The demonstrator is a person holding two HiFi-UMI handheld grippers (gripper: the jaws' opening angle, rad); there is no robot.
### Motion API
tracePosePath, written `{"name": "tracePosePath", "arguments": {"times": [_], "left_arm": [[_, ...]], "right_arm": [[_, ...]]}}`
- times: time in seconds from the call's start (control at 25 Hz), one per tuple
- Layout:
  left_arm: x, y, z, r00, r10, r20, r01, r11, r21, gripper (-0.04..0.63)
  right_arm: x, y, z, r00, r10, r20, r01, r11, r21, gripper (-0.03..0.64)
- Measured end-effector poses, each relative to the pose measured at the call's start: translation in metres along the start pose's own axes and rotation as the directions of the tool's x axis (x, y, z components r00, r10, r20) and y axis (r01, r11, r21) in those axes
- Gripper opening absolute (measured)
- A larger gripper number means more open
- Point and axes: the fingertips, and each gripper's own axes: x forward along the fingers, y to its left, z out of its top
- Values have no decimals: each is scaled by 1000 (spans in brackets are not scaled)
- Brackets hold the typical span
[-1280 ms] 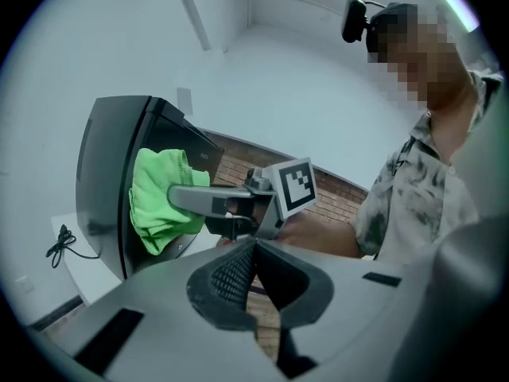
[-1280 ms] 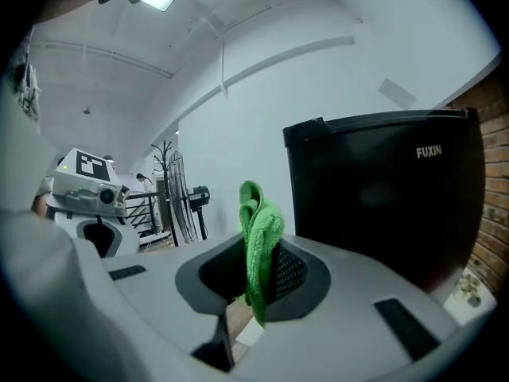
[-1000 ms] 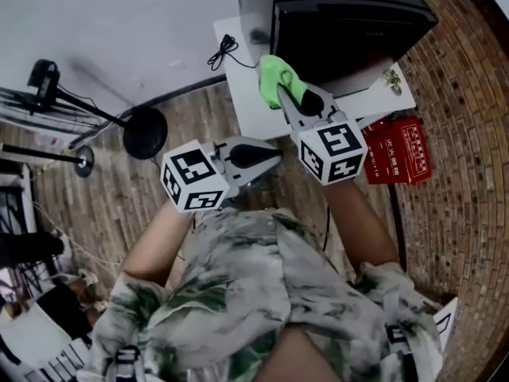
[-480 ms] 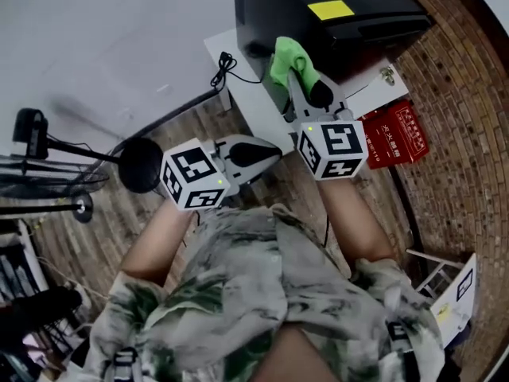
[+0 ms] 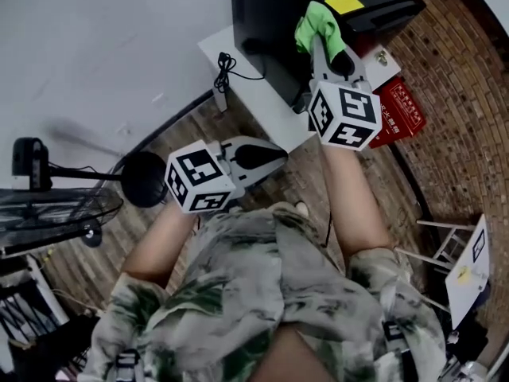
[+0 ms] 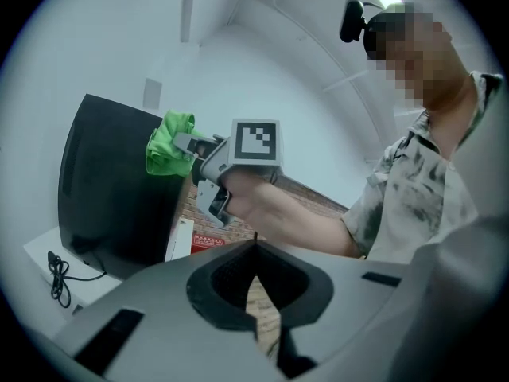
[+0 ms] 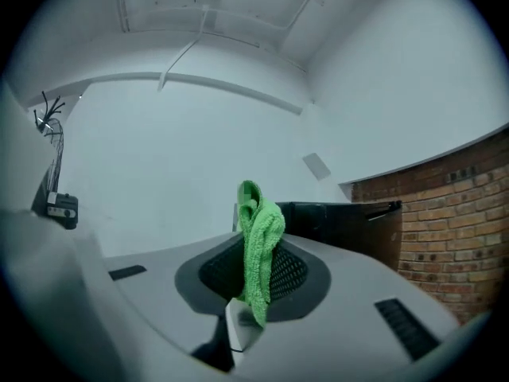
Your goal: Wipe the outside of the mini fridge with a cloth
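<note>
The black mini fridge (image 5: pixel 274 30) stands on a low white stand (image 5: pixel 238 70) at the top of the head view, a yellow label (image 5: pixel 344 4) on its top. My right gripper (image 5: pixel 324 44) is shut on a green cloth (image 5: pixel 318 26), held over the fridge's top near the label. In the right gripper view the cloth (image 7: pixel 258 245) hangs pinched between the jaws, the fridge (image 7: pixel 342 217) behind it. My left gripper (image 5: pixel 274 156) hovers lower, in front of the stand, shut with nothing in it. The left gripper view shows the fridge (image 6: pixel 111 197) and the cloth (image 6: pixel 169 143) at its upper edge.
A red box (image 5: pixel 402 110) lies on the brick-patterned floor right of the stand. A black power cord (image 5: pixel 227 70) trails off the stand's left side. A round black stand base (image 5: pixel 143 179) and tripod legs sit at the left. A white wall is behind the fridge.
My right gripper has carried the green cloth up and to the right, from the fridge's front face to over its top near the yellow label. The left gripper has barely moved.
</note>
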Motion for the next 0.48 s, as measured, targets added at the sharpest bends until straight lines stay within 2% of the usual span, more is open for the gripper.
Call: {"name": "tracePosePath", "arguments": {"times": [0.2,0.48], "left_arm": [[-11,-4,-6,1000,-29,-11,29,1000,-7,23],[-29,-6,-16,999,-24,-24,23,1000,-19,23]], "right_arm": [[7,-5,-33,995,-67,-69,67,998,-11,63],[9,-4,-120,973,-104,-208,108,994,6,63]]}}
